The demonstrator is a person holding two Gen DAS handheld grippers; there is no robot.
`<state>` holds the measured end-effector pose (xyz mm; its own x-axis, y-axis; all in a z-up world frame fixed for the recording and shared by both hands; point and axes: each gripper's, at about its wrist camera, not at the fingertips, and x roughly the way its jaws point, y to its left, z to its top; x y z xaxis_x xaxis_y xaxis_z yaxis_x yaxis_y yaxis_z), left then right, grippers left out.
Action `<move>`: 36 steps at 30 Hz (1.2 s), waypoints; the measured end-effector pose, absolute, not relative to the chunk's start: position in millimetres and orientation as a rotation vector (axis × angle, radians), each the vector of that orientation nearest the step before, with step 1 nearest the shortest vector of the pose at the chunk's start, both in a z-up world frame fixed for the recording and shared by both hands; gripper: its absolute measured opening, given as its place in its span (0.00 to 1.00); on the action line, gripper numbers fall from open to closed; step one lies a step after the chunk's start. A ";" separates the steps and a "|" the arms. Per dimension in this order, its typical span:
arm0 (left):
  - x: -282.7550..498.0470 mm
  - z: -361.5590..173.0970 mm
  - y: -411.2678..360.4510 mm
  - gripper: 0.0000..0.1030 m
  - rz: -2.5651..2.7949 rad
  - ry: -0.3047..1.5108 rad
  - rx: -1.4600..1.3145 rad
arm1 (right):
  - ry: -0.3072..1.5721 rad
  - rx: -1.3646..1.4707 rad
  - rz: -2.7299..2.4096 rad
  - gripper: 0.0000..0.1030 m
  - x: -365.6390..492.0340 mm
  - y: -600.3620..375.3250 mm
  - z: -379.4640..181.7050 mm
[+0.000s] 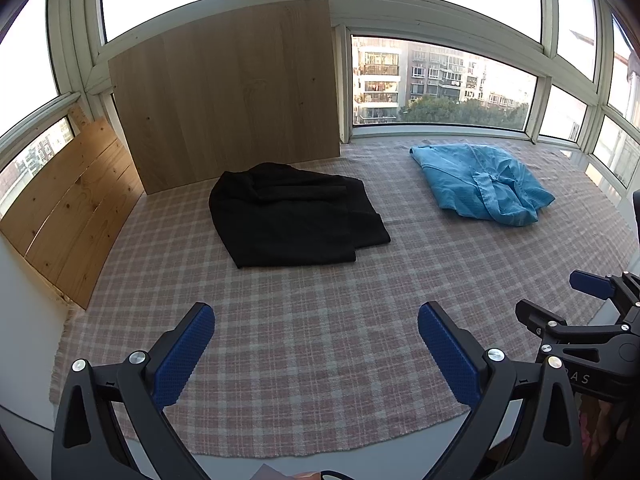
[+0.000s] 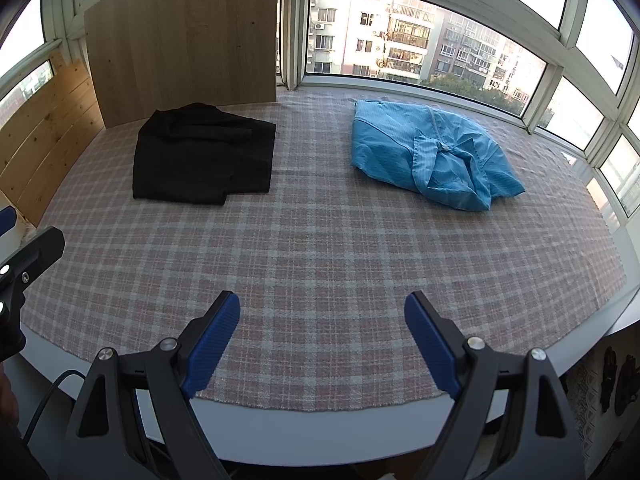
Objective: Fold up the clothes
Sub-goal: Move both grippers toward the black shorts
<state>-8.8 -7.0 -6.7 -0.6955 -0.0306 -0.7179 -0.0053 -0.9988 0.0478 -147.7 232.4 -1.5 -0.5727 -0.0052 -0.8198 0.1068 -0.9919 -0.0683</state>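
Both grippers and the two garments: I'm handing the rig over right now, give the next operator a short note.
Left gripper: open, empty, over the near edge of the plaid cloth.
Right gripper: open, empty, beside it.
Black garment: far left, roughly folded in front of the wooden board.
Blue garment: far right by the window, crumpled with its belt tied.
Left: fold the blue one; tidy the black one.
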 end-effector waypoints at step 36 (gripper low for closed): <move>-67.8 8.7 -108.7 0.99 -2.700 -0.118 1.174 | 0.272 1.256 -2.531 0.82 -253.1 207.7 4.4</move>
